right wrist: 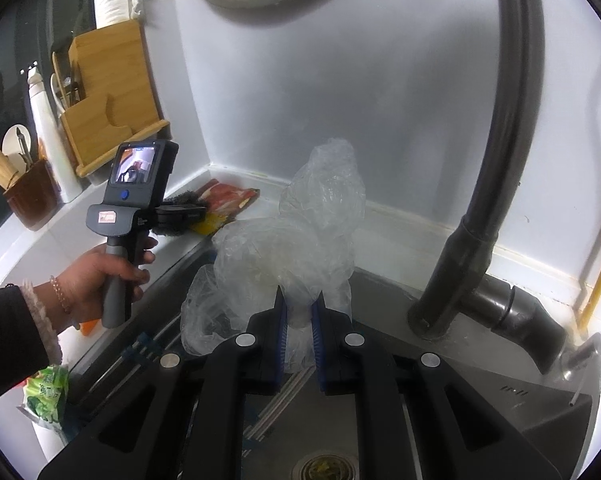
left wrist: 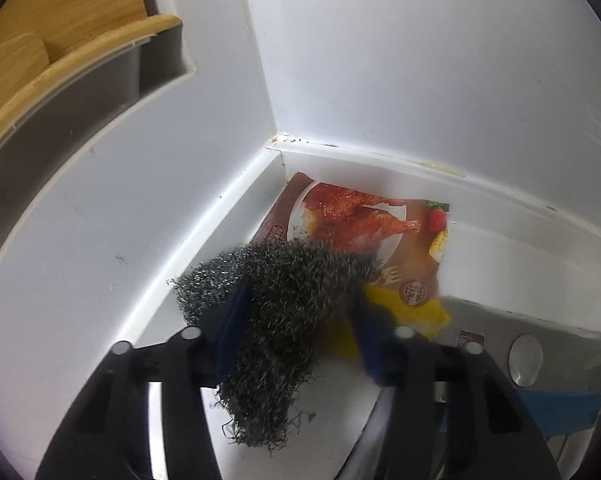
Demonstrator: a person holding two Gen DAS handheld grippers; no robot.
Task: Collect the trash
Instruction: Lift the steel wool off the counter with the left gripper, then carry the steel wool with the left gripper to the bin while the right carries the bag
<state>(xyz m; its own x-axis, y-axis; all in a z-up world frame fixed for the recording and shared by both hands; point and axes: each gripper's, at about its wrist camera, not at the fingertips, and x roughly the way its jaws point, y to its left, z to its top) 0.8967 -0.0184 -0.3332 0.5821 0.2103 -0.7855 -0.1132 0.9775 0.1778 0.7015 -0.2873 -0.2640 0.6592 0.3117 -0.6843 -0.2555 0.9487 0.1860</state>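
Now: left gripper [left wrist: 296,312] clamps one steel-wool pad [left wrist: 276,320]; right gripper [right wrist: 299,320] pinches one plastic bag [right wrist: 296,236].

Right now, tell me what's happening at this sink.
A person is collecting trash with two handheld grippers. The left gripper holds a steel wool scrubber over the counter corner, above a chicken food wrapper. The right gripper pinches a crumpled clear plastic bag above the sink.

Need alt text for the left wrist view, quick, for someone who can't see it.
The left gripper holds a grey steel wool scrubber between its blue-padded fingers over a white counter corner. Behind it lie a roast chicken food wrapper and a yellow packet.
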